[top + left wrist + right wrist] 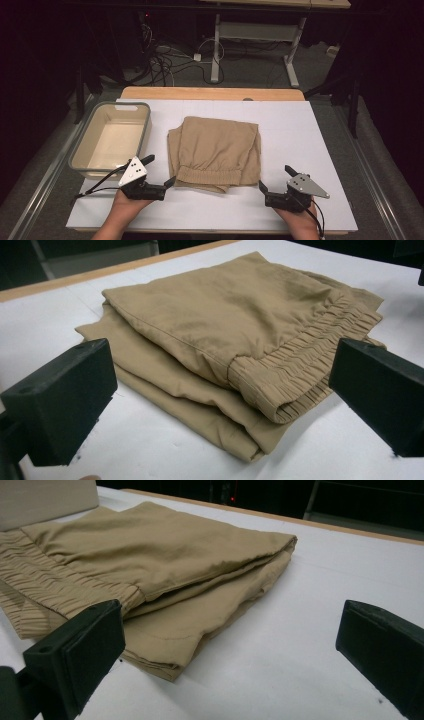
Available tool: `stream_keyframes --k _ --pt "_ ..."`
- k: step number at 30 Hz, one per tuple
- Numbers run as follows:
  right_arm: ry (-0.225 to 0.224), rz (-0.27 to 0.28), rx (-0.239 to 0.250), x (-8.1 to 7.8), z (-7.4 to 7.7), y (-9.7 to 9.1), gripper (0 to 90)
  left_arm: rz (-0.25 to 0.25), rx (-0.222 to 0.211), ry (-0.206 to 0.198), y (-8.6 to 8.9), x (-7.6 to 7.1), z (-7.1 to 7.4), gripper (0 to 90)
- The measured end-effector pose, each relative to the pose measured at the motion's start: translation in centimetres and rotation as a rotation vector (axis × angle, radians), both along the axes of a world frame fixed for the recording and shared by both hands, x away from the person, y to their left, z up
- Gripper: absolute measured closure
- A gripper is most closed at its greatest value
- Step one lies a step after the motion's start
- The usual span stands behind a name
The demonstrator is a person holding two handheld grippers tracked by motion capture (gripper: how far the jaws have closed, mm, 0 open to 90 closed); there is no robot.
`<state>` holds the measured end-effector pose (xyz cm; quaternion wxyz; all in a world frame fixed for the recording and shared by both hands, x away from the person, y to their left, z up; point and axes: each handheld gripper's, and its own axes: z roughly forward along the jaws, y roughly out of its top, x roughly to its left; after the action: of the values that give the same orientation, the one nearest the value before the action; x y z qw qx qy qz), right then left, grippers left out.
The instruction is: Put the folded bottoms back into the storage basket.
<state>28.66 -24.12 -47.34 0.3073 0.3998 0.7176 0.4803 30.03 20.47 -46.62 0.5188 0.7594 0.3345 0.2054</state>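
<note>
Two hands come in at the near edge of the white table (320, 150), each with a claw spread wide and gripping nothing. Farthest left, just beyond the left claw (159, 172), stands a pale plastic bin (146, 131), and nothing lies in it. That claw sits just left of the folded tan trousers (215, 150), its jaws aimed at the near left corner without touching the cloth. In the left gripper view the elastic waistband (300, 360) lies straight ahead between the jaws, close but apart. The trousers are already folded into a neat stack in the middle of the table. The right claw (274, 181) waits just right of the near right corner, equally clear of the fabric. Judging by this, the folding looks done, and what is left is gripping the stack and perhaps moving it into the bin.
</note>
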Motion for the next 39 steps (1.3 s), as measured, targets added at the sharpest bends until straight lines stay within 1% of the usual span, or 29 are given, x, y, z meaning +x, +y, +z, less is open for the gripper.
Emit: stream_keyframes --k 1,3,6,9,14,22,24,28,29,30,31,32,33,34,35,36,37,38,39 --pt "0.000 0.000 0.000 0.0 0.0 0.0 0.2 0.000 0.000 0.000 0.0 0.0 0.0 0.0" --pt "-0.002 0.004 0.017 -0.1 0.1 -0.3 0.2 -0.004 -0.005 0.000 0.0 0.0 0.0 0.0" --pt "0.001 0.001 0.016 -0.2 0.2 -0.3 0.2 -0.007 -0.005 -0.005 0.0 -0.1 0.0 0.0" --pt "-0.012 0.004 0.018 -0.3 0.5 -0.3 0.2 -0.002 -0.004 -0.009 0.0 -0.1 0.1 0.0" --pt "-0.019 0.009 0.028 -0.3 0.7 -0.3 0.2 -0.004 -0.008 -0.009 0.0 0.0 0.1 0.0" --pt "-0.016 0.017 0.021 -0.3 0.7 -0.1 0.2 -0.008 -0.024 -0.012 0.0 -0.1 0.3 0.0" --pt "-0.010 0.022 0.008 -0.3 0.7 0.2 0.2 -0.009 -0.025 -0.019 -0.1 -0.1 0.3 0.0" --pt "-0.008 0.030 0.000 -0.2 0.6 0.4 0.2 -0.032 -0.045 -0.024 -0.2 -0.3 0.5 0.3" --pt "-0.005 0.033 -0.001 -0.2 0.5 0.4 0.2 -0.042 -0.047 -0.021 -0.3 -0.4 0.6 2.8" --pt "-0.002 0.035 -0.003 -0.1 0.5 0.5 0.2 -0.052 -0.026 -0.026 -0.5 -0.5 0.7 4.1" --pt "0.000 0.036 -0.004 -0.1 0.5 0.5 0.2 -0.064 -0.001 -0.038 -0.8 -0.7 0.8 6.6" --pt "0.001 0.038 -0.005 -0.1 0.4 0.6 0.2 -0.081 0.015 -0.045 -1.2 -0.9 0.8 10.1" --pt "0.001 0.039 -0.008 -0.1 0.4 0.6 0.2 -0.098 0.019 -0.041 -1.4 -1.0 0.7 15.6" --pt "0.001 0.042 -0.011 -0.1 0.4 0.7 0.2 -0.112 0.018 -0.025 -1.7 -1.0 0.7 19.0" --pt "0.001 0.042 -0.011 -0.1 0.4 0.7 0.2 -0.116 0.020 -0.007 -2.0 -0.9 0.5 19.0" --pt "0.001 0.044 -0.013 -0.1 0.4 0.7 0.2 -0.117 0.027 0.014 -2.2 -0.8 0.3 21.8" --pt "0.001 0.046 -0.015 -0.2 0.4 0.9 0.2 -0.115 0.039 0.023 -2.3 -0.7 0.1 26.7" --pt "0.002 0.047 -0.018 -0.2 0.4 0.9 0.2 -0.114 0.054 0.039 -2.5 -0.6 -0.1 29.0" --pt "0.001 0.051 -0.023 -0.2 0.4 1.0 0.2 -0.110 0.073 0.060 -2.6 -0.4 -0.4 29.1"
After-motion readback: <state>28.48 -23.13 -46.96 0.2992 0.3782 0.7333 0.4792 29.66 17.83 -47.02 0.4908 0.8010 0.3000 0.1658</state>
